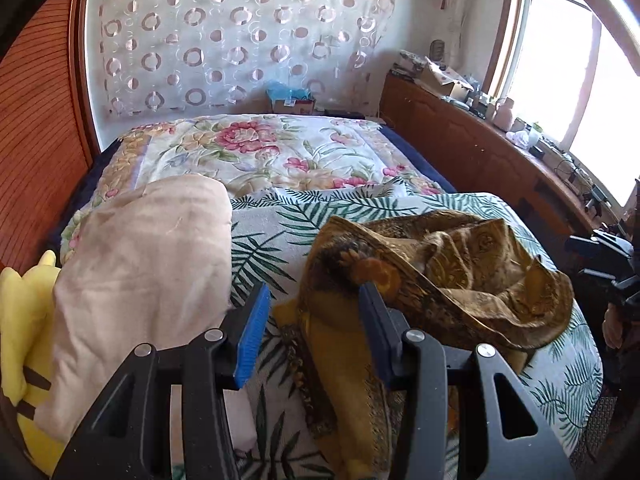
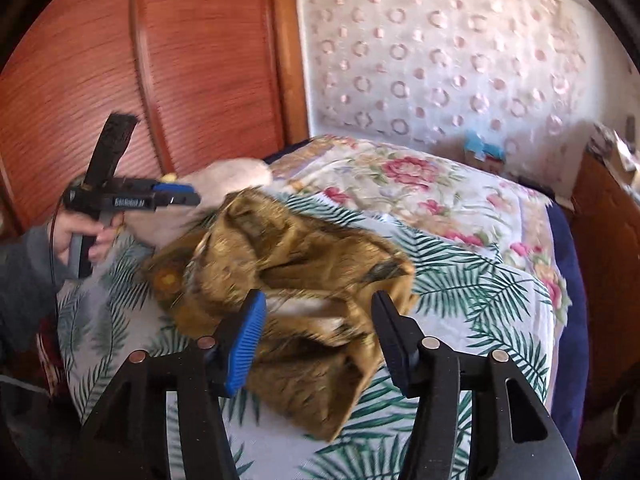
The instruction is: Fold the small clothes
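Observation:
A crumpled gold-brown patterned garment (image 1: pixel 432 280) lies on the palm-leaf blanket (image 1: pixel 264 236) on the bed. My left gripper (image 1: pixel 314 300) is open and empty, hovering above the garment's near left edge. In the right wrist view the same garment (image 2: pixel 288 280) lies bunched just ahead of my right gripper (image 2: pixel 320 308), which is open and empty above it. The left gripper (image 2: pixel 176 196) shows there at the left, held in a hand, above the garment's far corner. The right gripper (image 1: pixel 600 264) shows at the right edge of the left wrist view.
A beige folded cloth (image 1: pixel 144 264) and a yellow plush toy (image 1: pixel 24 320) lie at the left. A floral quilt (image 1: pixel 272 148) covers the far bed. A wooden wardrobe (image 2: pixel 180 60) stands left; a cluttered wooden ledge (image 1: pixel 500 136) runs under the window at right.

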`<action>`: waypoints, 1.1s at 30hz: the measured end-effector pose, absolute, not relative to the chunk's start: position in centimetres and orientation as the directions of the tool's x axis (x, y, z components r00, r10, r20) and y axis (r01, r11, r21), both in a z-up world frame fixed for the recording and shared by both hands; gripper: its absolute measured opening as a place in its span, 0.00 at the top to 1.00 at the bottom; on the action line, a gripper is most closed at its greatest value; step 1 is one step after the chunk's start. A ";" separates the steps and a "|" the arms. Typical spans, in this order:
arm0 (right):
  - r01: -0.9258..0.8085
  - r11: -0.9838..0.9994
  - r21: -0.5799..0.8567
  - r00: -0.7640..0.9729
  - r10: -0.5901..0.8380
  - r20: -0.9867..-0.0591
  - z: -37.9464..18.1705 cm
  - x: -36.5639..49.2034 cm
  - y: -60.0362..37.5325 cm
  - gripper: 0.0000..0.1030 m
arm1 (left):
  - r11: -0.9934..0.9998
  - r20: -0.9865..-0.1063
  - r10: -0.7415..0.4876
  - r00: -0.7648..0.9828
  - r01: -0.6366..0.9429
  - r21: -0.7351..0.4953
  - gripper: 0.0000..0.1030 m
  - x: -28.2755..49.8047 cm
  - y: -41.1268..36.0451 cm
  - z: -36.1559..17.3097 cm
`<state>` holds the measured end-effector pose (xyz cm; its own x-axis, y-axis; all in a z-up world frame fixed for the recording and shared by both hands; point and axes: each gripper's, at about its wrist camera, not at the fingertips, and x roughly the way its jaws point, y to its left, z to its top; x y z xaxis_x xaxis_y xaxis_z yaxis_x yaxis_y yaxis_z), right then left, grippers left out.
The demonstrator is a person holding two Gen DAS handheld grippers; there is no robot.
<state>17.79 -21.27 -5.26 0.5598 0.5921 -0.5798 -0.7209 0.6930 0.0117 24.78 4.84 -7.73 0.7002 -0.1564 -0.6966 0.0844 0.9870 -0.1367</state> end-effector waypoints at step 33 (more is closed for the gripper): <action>-0.475 0.870 0.133 0.554 0.414 -0.722 -9.7 27.0 -23.7 0.34 | 0.982 -0.786 -0.176 0.593 0.048 -0.184 0.48 28.0 4.7 -12.0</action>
